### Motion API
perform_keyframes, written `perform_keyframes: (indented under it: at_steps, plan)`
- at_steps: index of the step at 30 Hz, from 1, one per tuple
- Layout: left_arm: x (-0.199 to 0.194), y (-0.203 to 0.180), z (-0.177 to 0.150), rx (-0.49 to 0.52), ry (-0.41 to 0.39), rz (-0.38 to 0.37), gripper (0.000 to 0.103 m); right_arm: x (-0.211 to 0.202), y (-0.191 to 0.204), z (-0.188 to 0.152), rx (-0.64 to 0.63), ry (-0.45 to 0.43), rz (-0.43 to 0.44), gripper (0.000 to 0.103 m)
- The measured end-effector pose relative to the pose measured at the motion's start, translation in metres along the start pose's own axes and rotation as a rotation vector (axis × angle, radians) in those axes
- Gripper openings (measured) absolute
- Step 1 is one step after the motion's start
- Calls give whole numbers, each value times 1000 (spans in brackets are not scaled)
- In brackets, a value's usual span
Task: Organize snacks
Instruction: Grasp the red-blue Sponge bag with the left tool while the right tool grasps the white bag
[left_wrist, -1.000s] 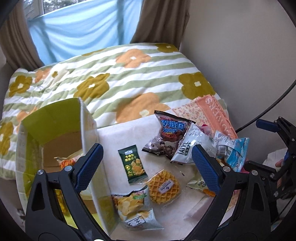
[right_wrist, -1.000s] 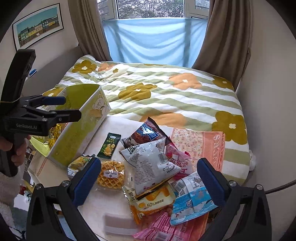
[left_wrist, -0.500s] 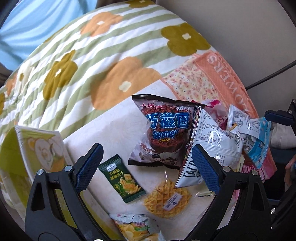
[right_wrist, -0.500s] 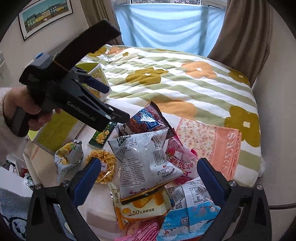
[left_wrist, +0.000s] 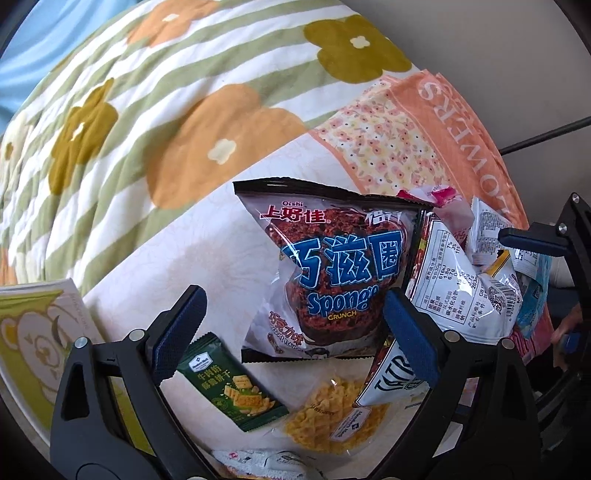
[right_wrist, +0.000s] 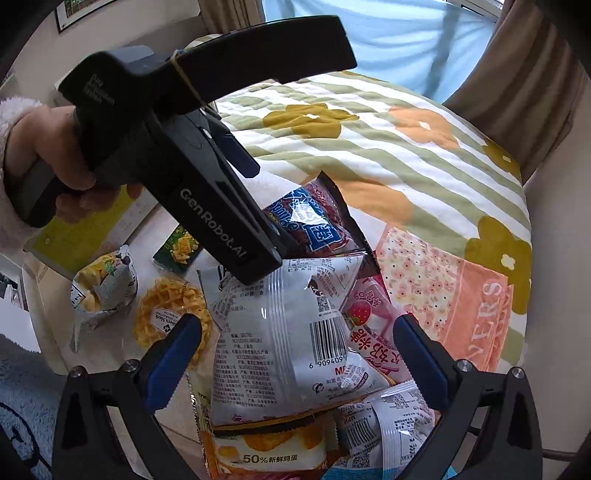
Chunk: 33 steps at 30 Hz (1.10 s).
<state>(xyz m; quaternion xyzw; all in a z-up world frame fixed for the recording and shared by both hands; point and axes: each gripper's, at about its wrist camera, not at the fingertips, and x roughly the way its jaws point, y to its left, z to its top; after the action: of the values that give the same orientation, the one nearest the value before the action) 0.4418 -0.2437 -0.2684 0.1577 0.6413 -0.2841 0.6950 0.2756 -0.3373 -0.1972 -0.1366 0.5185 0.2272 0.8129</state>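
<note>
A pile of snack packets lies on a white table by the bed. My left gripper (left_wrist: 291, 325) is open, its jaws low on either side of a dark red Sponge Crunch bag (left_wrist: 332, 273), also seen in the right wrist view (right_wrist: 314, 221). A white bag with a barcode (right_wrist: 288, 339) overlaps it on the right. My right gripper (right_wrist: 295, 354) is open above that white bag. A green cracker packet (left_wrist: 232, 384) and a wrapped waffle (left_wrist: 332, 417) lie nearer me.
A yellow-green cardboard box (left_wrist: 26, 339) stands at the left of the table. An egg-roll packet (right_wrist: 273, 450), a pink strawberry packet (right_wrist: 369, 325) and a crumpled corn snack bag (right_wrist: 103, 284) lie around. A peach floral towel (right_wrist: 461, 291) lies on the quilt.
My left gripper has moved away from the box and down toward the Sponge Crunch bag. My right gripper has moved forward and lower over the white bag. Both stay open.
</note>
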Motion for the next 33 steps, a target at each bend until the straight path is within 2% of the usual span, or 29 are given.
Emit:
perform_keyframes:
  at_steps: [2,3,5,7,10,17,21,26,27,33]
  plan:
    - [3,0,0,-2,3,-22,89,5,0,0,-6,8,3,103]
    - [4,-1,0,-1,7,-35,78,7,0,0,-7,14,6,103]
    - [8,-3,0,0,17,-62,72,10,0,-1,-8,26,4,103]
    - [10,-6,-1,4,17,-77,56,13,-2,-1,-5,30,4,103]
    - [8,-8,-3,7,5,-84,48,15,-4,-2,7,35,9,103]
    - [3,-9,-8,19,-10,-55,47,20,-4,-2,6,46,14,103]
    - [1,-6,-10,1,-14,-50,47,24,-2,-2,4,63,60,78]
    - [-10,2,-14,-40,-33,-51,47,18,0,-3,-9,55,49,65]
    - [-14,5,-15,-52,-41,-52,47,15,1,-2,-11,49,48,60]
    - [-47,10,-22,-84,-109,-23,47,-8,-2,-1,1,3,40,57]
